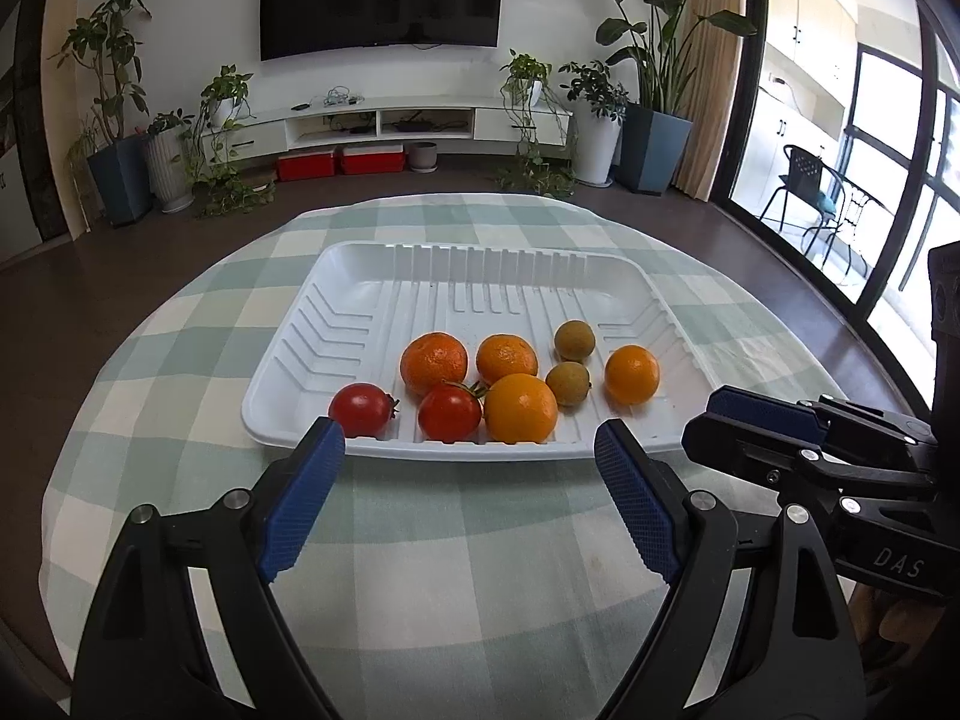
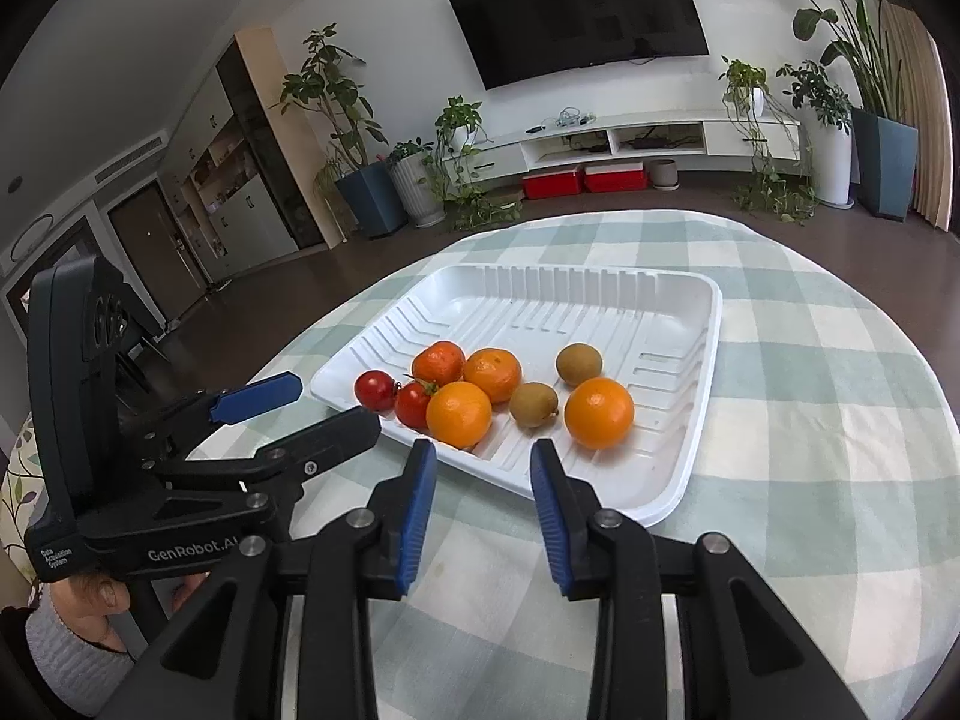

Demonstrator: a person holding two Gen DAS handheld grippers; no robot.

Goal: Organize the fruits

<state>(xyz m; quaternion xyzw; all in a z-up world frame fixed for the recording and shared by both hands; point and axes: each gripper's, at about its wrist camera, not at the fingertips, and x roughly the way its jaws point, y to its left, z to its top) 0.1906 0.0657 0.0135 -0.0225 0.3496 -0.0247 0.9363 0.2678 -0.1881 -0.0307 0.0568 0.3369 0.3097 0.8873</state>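
Fruit fills the white tray (image 1: 288,372): tomatoes (image 1: 362,409), oranges (image 1: 519,408), two brownish ones; left claw (image 1: 469,444) and right claw (image 2: 483,462) spread, empty.

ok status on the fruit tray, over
Left hand-held gripper open, empty; right hand-held gripper open, narrower gap, empty. Oranges, tomatoes and kiwis all in white tray. Nothing in the way.

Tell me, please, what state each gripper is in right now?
Left gripper: open wide, holding nothing.
Right gripper: slightly open, holding nothing.
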